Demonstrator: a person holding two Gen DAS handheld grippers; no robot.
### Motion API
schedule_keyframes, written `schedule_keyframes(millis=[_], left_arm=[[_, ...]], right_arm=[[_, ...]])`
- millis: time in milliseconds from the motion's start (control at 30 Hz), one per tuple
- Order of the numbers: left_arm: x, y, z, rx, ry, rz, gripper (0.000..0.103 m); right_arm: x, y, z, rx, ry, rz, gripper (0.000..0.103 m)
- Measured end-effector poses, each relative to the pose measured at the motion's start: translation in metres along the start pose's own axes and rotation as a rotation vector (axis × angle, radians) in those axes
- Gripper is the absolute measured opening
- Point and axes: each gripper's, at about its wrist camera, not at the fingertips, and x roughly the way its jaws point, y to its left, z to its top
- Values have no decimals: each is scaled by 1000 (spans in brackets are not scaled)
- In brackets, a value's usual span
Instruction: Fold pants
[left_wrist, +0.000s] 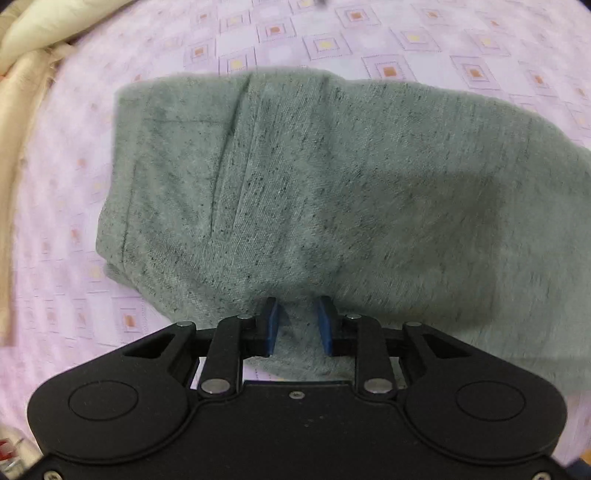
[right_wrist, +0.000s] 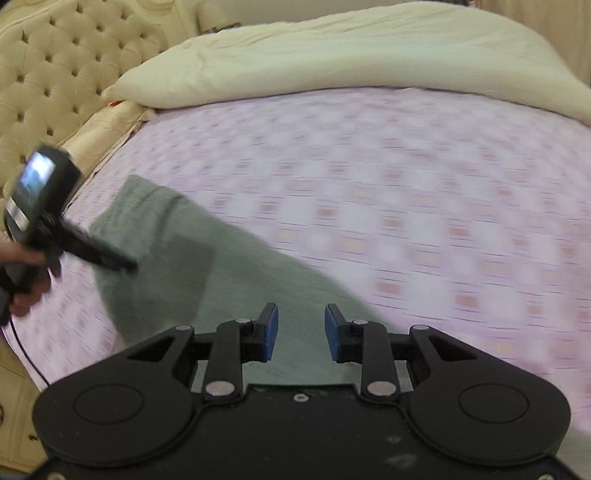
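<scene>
One pair of grey pants (left_wrist: 314, 177) on a lilac bedsheet (left_wrist: 406, 40), left gripper (left_wrist: 298, 321) and right gripper (right_wrist: 301, 332) both parted, gripping nothing.

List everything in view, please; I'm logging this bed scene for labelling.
Pants: one, grey-green, folded, lying on the sheet.
Bed sheet: one, lilac with square pattern, covering the mattress.
Duvet: one, cream, bunched along the sheet's far edge.
Headboard: one, beige, tufted, left in the right wrist view.
Left gripper: black with blue pads, open, over the pants' near edge.
Right gripper: black with blue pads, open, nothing held.
Hand: one, holding the left gripper.
</scene>
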Motion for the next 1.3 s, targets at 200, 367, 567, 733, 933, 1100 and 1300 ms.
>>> schedule_keyframes(millis=[200,367,567,733,933,1100,1300], left_arm=[[-12,-15,-28,165,-57,8,35],[-38,5,-14,118,-80,-120,28],[-33,28,54,51,-177,-83,35],[4,47,53,79,-97,-106,34],[2,44,30,77,-99,-112,32],[9,55,41,30,-83,-162,32],[8,57,32,-9,-101,-170,32]], right_arm=[[65,84,21,-30,17,38,30],[129,120,-6,32,239,40,32],[123,131,-30,17,282,42,31],[97,105,9,132,151,31,30],[107,54,87,215,-16,-104,33],[180,39,106,149,174,-108,34],[169,64,68,34,232,-84,34]])
